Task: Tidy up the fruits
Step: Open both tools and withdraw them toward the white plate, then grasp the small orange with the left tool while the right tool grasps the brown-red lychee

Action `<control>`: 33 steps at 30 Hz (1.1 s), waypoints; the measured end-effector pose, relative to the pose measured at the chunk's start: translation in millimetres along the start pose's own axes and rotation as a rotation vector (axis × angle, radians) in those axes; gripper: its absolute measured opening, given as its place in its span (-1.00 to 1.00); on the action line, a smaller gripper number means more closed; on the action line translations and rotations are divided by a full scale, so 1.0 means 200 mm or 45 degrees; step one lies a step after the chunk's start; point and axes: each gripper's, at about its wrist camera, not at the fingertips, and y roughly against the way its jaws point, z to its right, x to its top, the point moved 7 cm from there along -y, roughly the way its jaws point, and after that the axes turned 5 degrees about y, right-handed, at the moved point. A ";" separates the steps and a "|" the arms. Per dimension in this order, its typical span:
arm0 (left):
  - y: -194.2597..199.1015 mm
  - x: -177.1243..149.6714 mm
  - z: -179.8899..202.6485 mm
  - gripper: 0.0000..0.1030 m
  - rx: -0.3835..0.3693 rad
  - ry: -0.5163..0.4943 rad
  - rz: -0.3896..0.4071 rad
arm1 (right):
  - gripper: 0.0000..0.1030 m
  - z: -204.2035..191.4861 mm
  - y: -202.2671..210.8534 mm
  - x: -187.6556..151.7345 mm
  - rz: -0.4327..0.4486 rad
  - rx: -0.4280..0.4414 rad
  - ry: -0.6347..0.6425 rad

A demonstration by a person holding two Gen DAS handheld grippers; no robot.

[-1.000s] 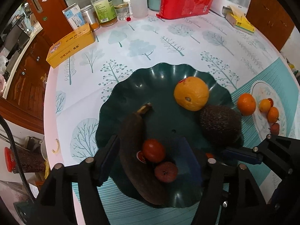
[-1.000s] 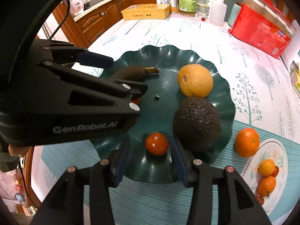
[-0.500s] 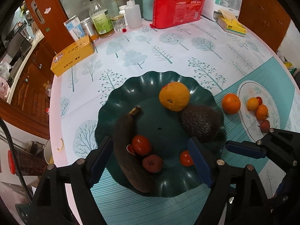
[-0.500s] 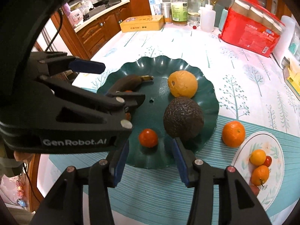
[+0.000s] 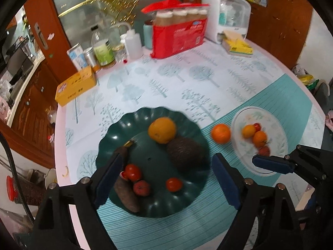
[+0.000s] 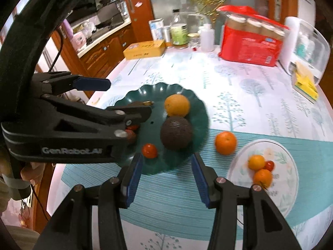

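A dark green scalloped plate (image 5: pixel 187 198) holds an orange (image 5: pixel 162 130), an avocado (image 5: pixel 184 153), a blackened banana (image 5: pixel 124 193), two tomatoes (image 5: pixel 133 171) (image 5: pixel 173 184) and a small reddish fruit (image 5: pixel 141 188). My left gripper (image 5: pixel 164 164) hovers above the plate. Its jaws are opening and nothing is between the pads. My right gripper (image 6: pixel 166 160) hangs open over the plate's near rim (image 6: pixel 158 88), above a tomato (image 6: pixel 149 150) and the avocado (image 6: pixel 176 133), touching neither. A mandarin (image 6: pixel 225 142) lies on the cloth beside a white plate (image 6: pixel 287 166) with small fruits.
At the table's far side stand a red pack of bottles (image 5: pixel 177 35), a yellow box (image 5: pixel 76 86), bottles and cans (image 5: pixel 103 52), a white appliance (image 5: pixel 226 18) and a yellow packet (image 5: pixel 237 45). The table's left edge (image 5: pixel 59 145) drops to wooden cabinets.
Both grippers have risen and drawn back from the green plate. The left jaws have widened, leaving a tomato and the reddish fruit by the banana. The right gripper's tomato stays on the plate.
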 end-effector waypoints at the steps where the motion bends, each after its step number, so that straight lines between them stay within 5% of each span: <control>1: 0.02 0.00 0.04 0.68 -0.011 -0.010 0.008 | -0.05 0.03 0.02 -0.01 0.009 -0.009 -0.013; 17: -0.07 0.01 0.50 0.68 -0.076 -0.097 -0.009 | -0.05 0.60 0.21 -0.35 -0.019 -0.207 -0.213; 28: -0.35 0.04 0.74 0.68 -0.099 -0.164 -0.088 | -0.05 0.79 0.07 -0.53 -0.112 -0.131 -0.268; 33: -0.50 0.05 0.83 0.42 -0.137 -0.228 -0.163 | -0.05 0.77 -0.04 -0.53 -0.137 -0.075 -0.243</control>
